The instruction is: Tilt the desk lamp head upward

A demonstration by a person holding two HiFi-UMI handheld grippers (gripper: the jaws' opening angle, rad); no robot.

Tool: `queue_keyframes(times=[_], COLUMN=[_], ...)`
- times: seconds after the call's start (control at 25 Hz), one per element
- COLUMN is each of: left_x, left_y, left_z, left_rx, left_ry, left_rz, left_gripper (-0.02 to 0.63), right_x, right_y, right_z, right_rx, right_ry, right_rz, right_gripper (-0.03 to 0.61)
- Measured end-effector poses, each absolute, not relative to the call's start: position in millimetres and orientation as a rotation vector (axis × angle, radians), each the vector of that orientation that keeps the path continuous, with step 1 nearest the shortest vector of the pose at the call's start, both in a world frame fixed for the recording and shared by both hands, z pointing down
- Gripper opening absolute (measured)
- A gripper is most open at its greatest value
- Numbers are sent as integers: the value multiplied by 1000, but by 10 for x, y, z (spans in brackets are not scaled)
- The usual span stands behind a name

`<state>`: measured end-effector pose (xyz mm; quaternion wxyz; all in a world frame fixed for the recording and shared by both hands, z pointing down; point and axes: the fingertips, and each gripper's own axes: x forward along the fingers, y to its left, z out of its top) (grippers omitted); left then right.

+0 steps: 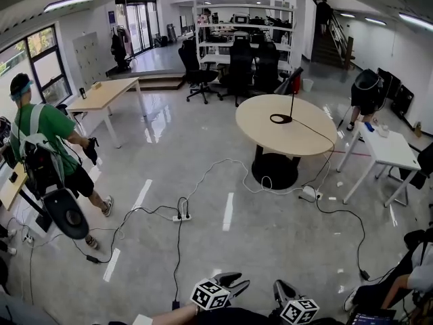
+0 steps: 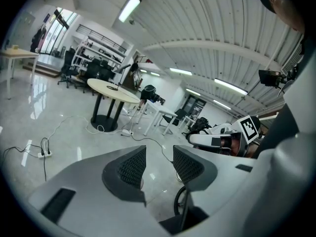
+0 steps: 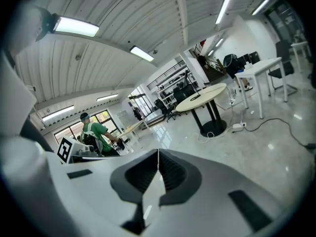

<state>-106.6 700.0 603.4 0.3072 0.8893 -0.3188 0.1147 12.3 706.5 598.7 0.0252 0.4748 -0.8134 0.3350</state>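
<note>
Big open hall, glossy floor (image 1: pixel 203 141). Shelving (image 1: pixel 223 26) at the far wall with black office chairs (image 1: pixel 238 70) in front of it.

Round table (image 1: pixel 308 137) stands right of centre on a single black pedestal. White desk (image 1: pixel 389 151) is just to its right, wooden desk (image 1: pixel 101 95) far left.

Two other people are around. One in a green shirt (image 1: pixel 47 137) with a backpack is at the left. Another, bent over (image 1: pixel 365 93), is at the far end of the white desk.

Left gripper (image 1: pixel 237 282) and right gripper (image 1: pixel 281 288) both sit low at the near edge of the head view. They point out over the floor, well apart from the table.
- Left: jaws apart, nothing between the pads, only floor visible through the gap.
- Right: jaws closed pad to pad, holding nothing.

Desk lamp (image 1: pixel 291 87) is on the round table, toward its far side. It has a black ring base flat on the top, a thin upright stem and a slanted head. Its cord runs across the tabletop and off the right edge.

Cables trail across the floor. One power strip (image 1: pixel 183 217) is mid-floor, another (image 1: pixel 310 193) is near the table foot.
</note>
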Motion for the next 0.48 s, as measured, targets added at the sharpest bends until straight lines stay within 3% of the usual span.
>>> queue_keyframes(times=[0.48], left_x=[-1143], left_y=[6910], left_z=[5994], left_rx=[2340], left_ry=[-806], left_rz=[271], left_gripper=[179], right_x=[74], right_y=[7004], right_z=[5910], right_rx=[1517], right_ry=[-2478], right_rz=[1049], right_gripper=[5])
